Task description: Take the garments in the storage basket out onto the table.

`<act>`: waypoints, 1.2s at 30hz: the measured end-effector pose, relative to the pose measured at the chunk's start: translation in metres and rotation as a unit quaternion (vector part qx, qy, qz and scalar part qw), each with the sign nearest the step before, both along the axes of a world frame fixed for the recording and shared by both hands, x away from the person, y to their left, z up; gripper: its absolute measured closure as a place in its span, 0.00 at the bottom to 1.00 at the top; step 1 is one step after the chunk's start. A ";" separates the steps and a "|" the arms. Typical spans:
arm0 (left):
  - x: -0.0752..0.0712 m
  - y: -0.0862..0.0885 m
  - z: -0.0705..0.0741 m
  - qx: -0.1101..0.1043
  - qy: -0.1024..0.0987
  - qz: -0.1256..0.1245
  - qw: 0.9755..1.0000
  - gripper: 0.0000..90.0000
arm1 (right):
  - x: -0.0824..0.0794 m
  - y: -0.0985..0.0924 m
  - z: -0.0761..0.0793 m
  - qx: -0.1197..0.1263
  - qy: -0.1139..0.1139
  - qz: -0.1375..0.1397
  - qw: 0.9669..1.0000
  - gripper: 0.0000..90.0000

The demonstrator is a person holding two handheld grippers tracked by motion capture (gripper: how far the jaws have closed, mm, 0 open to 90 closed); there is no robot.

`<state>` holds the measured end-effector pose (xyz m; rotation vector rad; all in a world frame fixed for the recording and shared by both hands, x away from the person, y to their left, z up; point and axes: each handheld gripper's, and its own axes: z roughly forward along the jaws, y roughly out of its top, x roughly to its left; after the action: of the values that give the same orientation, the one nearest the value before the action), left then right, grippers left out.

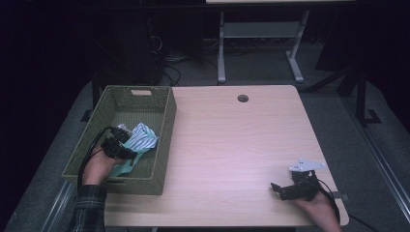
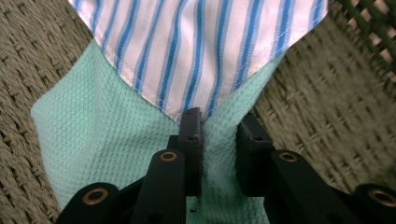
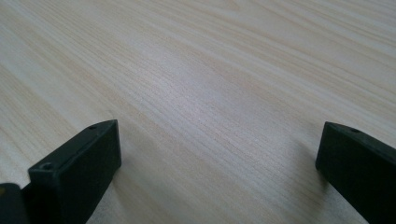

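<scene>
We look down on a pale wooden table in a dark room, with another desk's legs and cables on the floor at the top of the frame. At the left of the high view a woven green basket sits on the table's left edge, and inside it lie two cloths: a mint waffle-weave cloth with a blue-and-white striped cloth overlapping its upper part. Our left gripper reaches into the basket, and in its own view the jaws stand narrow with a fold of the mint cloth between them, just below the striped hem; we cannot tell whether they actually pinch it. We judge both cloths light, soft and limp, so a bunched fold or corner is the best hold. At lower right, our right gripper rests near the table's front edge, jaws wide and empty, well apart from the basket.
</scene>
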<state>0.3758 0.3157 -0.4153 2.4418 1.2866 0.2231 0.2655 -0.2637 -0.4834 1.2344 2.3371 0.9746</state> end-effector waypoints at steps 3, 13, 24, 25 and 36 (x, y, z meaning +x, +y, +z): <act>-0.001 0.004 0.005 -0.035 -0.009 0.009 0.999 0.85 | 0.000 0.000 0.000 0.000 0.000 0.000 1.000 0.00; -0.004 0.020 0.020 -0.131 -0.045 0.033 0.990 0.88 | 0.000 0.000 0.000 0.000 0.000 0.000 1.000 0.00; -0.010 0.036 0.036 -0.226 -0.086 0.051 0.969 0.89 | 0.000 0.000 0.000 0.000 0.000 0.000 1.000 0.00; -0.011 0.038 0.038 -0.234 -0.089 0.054 0.967 0.89 | 0.000 0.000 0.000 0.000 0.000 0.000 1.000 0.00; -0.019 0.049 0.056 -0.281 -0.133 0.065 0.948 0.89 | 0.000 0.000 0.000 0.000 0.000 0.000 1.000 0.00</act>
<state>0.3565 0.3643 -0.3588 1.7840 1.1906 0.1820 0.2656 -0.2637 -0.4833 1.2336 2.3368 0.9746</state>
